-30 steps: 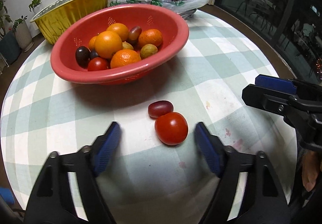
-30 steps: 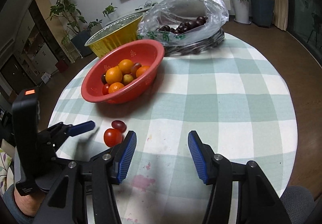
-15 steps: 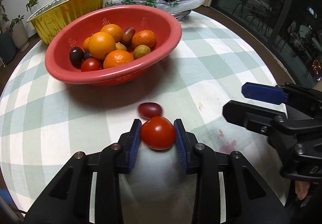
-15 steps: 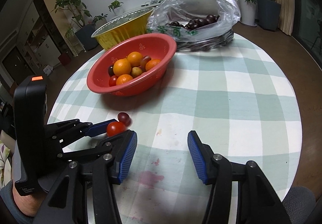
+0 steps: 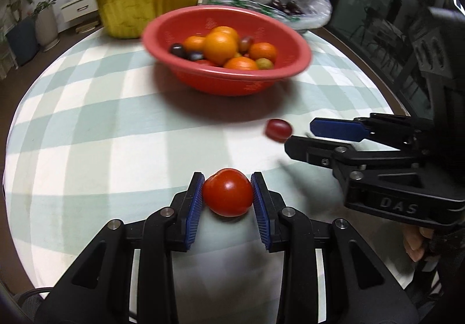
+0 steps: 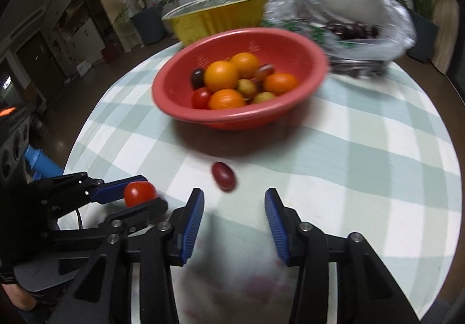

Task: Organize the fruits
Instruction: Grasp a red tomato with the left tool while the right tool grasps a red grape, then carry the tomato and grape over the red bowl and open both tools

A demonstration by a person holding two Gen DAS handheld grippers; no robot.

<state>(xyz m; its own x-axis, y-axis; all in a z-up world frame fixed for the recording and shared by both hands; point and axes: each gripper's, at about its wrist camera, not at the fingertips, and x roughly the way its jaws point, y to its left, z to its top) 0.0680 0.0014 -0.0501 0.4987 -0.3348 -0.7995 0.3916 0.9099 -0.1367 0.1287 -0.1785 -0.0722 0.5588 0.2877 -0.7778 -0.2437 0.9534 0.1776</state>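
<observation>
Room: living space with potted plants and a dark wall screen at 12 o'clock.
Worktop [image 5: 87,120]: round, draped in soft pale green-and-white check cloth; faint pink stains near the right gripper.
Plastic bag [image 6: 348,18]: crinkled, clear, holding dark fruit, at 1 o'clock.
Yellow tub [image 5: 145,12]: glossy, at 11 o'clock.
Red bowl [image 5: 232,82]: smooth perforated plastic, heaped with oranges, small dark and green fruit.
Left gripper [image 5: 228,196]: jaws clamped on the tomato [image 5: 228,191], round, glossy, thin-skinned, apparently lifted clear of the cloth.
Right gripper [image 6: 234,207]: jaws spread, empty, just short of the oval plum-red fruit [image 6: 223,176] lying on the cloth at 12 o'clock.
Advice: squeeze the tomato lightly; straddle the oval fruit across its narrow side, since it looks prone to roll.
</observation>
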